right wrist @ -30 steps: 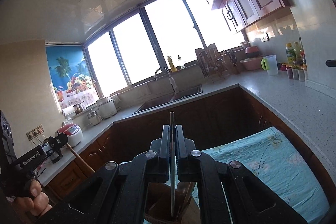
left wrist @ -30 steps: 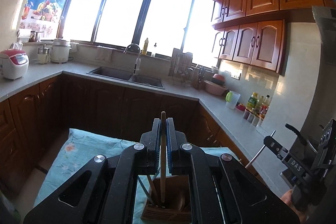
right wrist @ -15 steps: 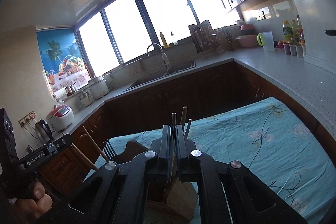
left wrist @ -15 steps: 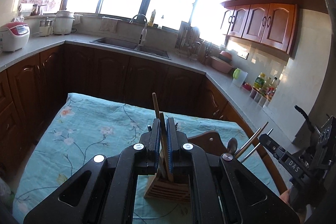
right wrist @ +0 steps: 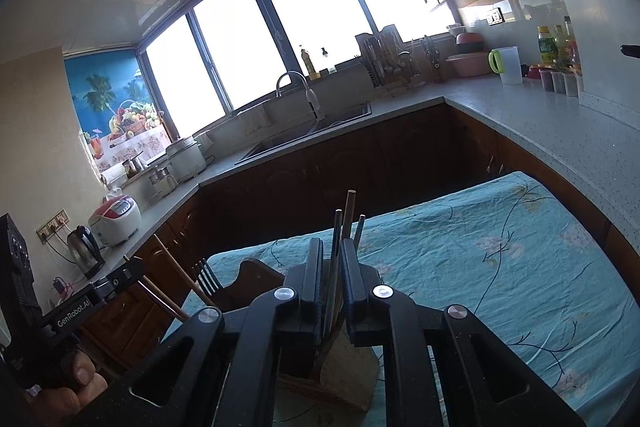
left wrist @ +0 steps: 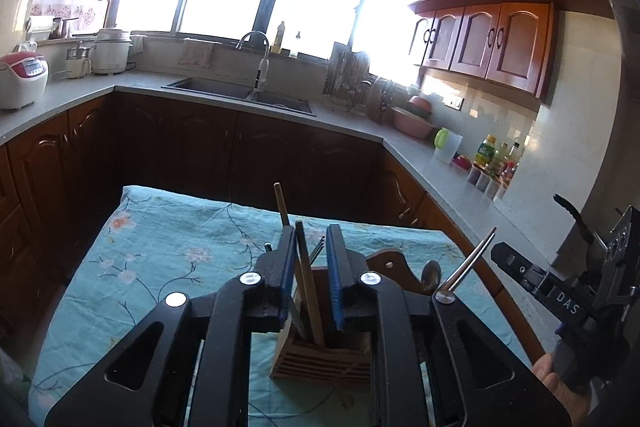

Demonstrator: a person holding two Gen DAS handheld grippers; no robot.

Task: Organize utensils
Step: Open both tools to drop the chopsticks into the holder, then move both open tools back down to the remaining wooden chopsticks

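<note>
two grippers stood over one wooden utensil holder (left wrist: 320,357) on the teal flowered tablecloth (left wrist: 160,259). holder was slatted and upright, with several utensils standing in it. a wooden chopstick (left wrist: 310,291) leaned in the holder between the left gripper (left wrist: 311,235) pads; jaws were opening, gap visible on both sides of the stick, no pad pressing it. a second wooden stick (left wrist: 282,203) rose just behind. in the right wrist view, a dark metal utensil handle (right wrist: 335,267) stood in the holder (right wrist: 348,375) between the right gripper (right wrist: 333,247) pads; jaws opening, pads apart from it. fork tines (right wrist: 206,277) showed at left near a dark wooden board (right wrist: 250,277). hand (right wrist: 68,383) gripped the left unit. kitchen counter (right wrist: 560,131) and sink (left wrist: 240,93) lay beyond.
</note>
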